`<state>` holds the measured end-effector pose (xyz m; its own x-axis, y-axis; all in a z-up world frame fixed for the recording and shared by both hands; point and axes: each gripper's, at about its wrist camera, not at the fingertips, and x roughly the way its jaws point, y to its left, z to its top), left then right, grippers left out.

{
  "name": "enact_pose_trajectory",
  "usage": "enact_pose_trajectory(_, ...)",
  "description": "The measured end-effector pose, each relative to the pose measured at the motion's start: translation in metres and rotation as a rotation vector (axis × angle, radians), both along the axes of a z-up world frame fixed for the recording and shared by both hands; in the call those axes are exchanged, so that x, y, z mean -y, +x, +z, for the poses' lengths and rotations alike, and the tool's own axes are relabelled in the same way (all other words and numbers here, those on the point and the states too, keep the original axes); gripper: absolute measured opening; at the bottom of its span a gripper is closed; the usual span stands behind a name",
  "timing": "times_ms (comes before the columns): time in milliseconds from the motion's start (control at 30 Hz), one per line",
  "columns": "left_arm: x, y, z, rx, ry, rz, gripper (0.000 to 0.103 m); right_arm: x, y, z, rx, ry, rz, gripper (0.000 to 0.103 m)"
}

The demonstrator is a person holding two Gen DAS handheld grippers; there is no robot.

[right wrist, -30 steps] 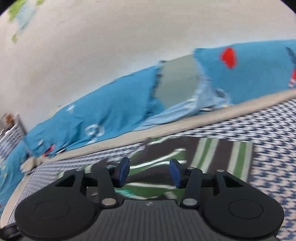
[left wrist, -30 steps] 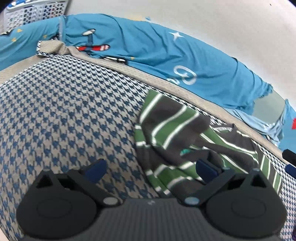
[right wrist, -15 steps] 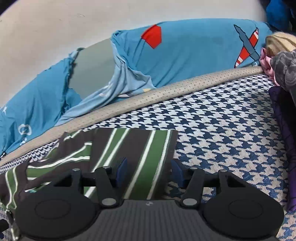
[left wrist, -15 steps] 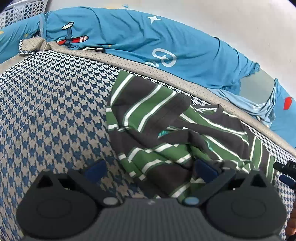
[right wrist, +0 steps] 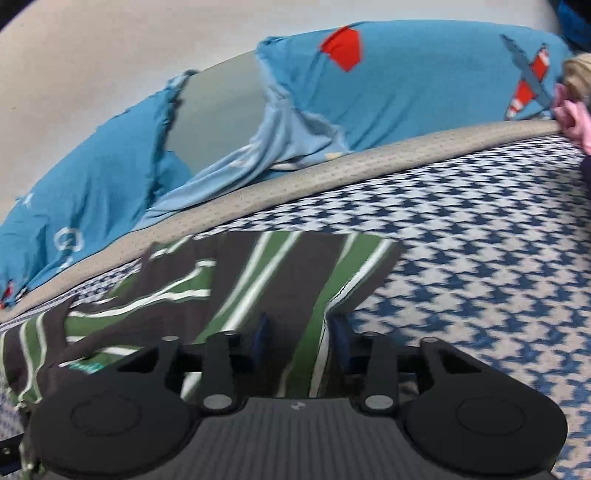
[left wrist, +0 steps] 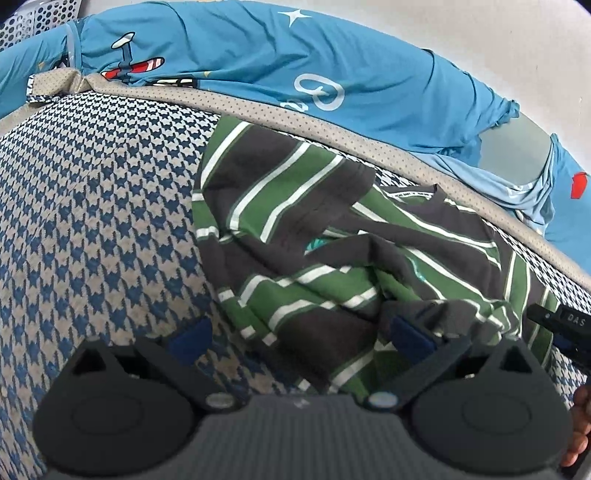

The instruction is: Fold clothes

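A crumpled shirt (left wrist: 295, 206) with dark grey, green and white stripes lies on the houndstooth bed cover (left wrist: 92, 221). My left gripper (left wrist: 299, 339) hovers low over the shirt's near edge, open wide, with bunched fabric between its blue pads (left wrist: 410, 338). In the right wrist view the shirt (right wrist: 258, 280) is flatter, with one straight edge running toward me. My right gripper (right wrist: 300, 339) is open, its fingers standing either side of that edge, and fabric lies in the gap. The tip of the right gripper (left wrist: 561, 325) shows at the left view's right edge.
A blue printed sheet (left wrist: 258, 62) is bunched along the bed's far side against a pale wall. A white perforated basket (left wrist: 37, 18) sits at the far left. Pink and tan clothes (right wrist: 576, 107) lie at the far right. A hand (left wrist: 581, 424) holds the gripper.
Both grippers have come lower and closer to the shirt. The right gripper's fingers have narrowed somewhat around the shirt's edge. The left gripper stays wide open.
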<state>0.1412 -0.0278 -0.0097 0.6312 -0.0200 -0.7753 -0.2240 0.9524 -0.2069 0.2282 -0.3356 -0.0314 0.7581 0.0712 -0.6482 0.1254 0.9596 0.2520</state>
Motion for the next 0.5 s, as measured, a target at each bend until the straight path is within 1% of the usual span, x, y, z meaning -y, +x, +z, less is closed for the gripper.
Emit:
enact_pose_trajectory(33, 0.000, 0.000, -0.001, -0.002, 0.000, 0.001, 0.103, -0.003, 0.001, -0.001, 0.005, -0.002, 0.011, 0.026)
enact_pose_trajectory(67, 0.000, 0.001, -0.001, -0.005, -0.001, 0.002, 0.103, -0.006, 0.001, -0.001, 0.011, -0.006, 0.021, 0.016)
enact_pose_trajectory(167, -0.001, 0.002, -0.003, -0.010, -0.003, 0.003, 0.103, -0.008, 0.002, -0.002, 0.030, -0.026, 0.024, 0.008)
enact_pose_trajectory(333, -0.002, 0.004, -0.005, -0.010, -0.006, 0.002, 0.103, -0.010, 0.002, 0.003, 0.070, -0.067, 0.006, 0.006)
enact_pose_trajectory(433, -0.004, 0.004, -0.004, -0.001, -0.017, 0.008, 0.103, -0.001, 0.004, 0.014, 0.120, -0.077, -0.063, 0.006)
enact_pose_trajectory(500, -0.005, 0.005, -0.004, 0.001, -0.020, 0.010, 0.103, 0.003, 0.004, 0.021, 0.157, -0.093, -0.076, 0.006)
